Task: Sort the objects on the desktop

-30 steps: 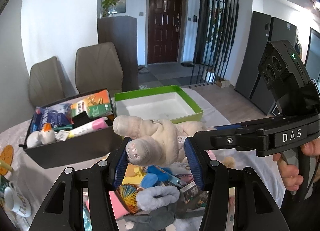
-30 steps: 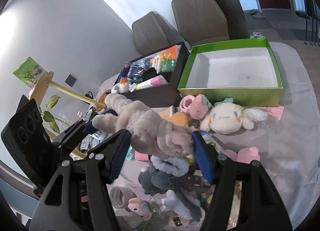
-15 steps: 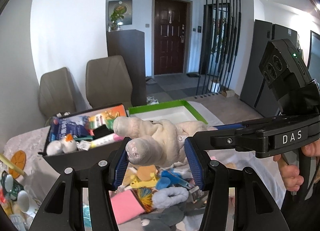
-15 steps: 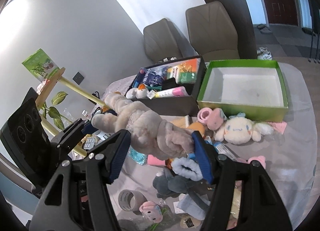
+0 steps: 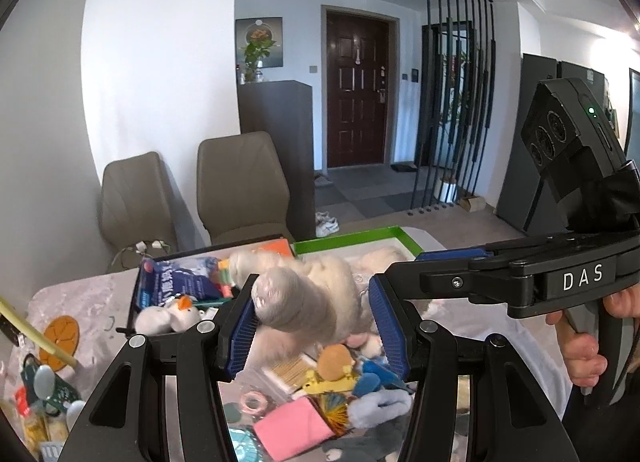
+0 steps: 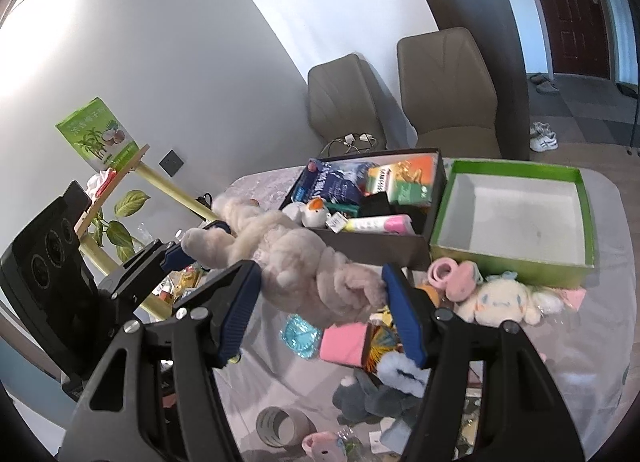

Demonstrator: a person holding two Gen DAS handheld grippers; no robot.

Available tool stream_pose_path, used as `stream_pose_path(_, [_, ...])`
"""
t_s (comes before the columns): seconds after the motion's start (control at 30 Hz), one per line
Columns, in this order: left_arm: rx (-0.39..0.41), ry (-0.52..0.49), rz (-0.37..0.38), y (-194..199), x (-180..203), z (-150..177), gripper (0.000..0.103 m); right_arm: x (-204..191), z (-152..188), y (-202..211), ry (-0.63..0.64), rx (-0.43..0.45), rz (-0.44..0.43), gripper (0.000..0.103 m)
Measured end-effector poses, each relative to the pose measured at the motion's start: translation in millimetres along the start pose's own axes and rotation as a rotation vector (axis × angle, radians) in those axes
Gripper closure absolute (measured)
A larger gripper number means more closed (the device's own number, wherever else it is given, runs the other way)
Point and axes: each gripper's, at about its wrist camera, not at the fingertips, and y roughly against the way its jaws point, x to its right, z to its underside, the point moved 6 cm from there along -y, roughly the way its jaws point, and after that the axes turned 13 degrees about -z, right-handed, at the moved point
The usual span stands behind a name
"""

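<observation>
A long cream plush toy (image 6: 296,262) hangs crosswise, clamped at opposite ends by left gripper (image 5: 316,326) and right gripper (image 6: 320,302), green box (image 6: 576,266) ahead-right.

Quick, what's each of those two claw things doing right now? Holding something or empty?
Left gripper: closed on one end of the beige plush toy.
Right gripper: closed on the other end of the same plush toy, held above the table.
</observation>
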Motion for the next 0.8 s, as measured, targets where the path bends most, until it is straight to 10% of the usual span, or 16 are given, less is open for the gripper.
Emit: stream_pose_path(0.8, [-0.209, 0.124, 0.030, -54, -75, 111, 0.058, 23, 66, -113, -0.079, -0.215, 0.003, 0.044])
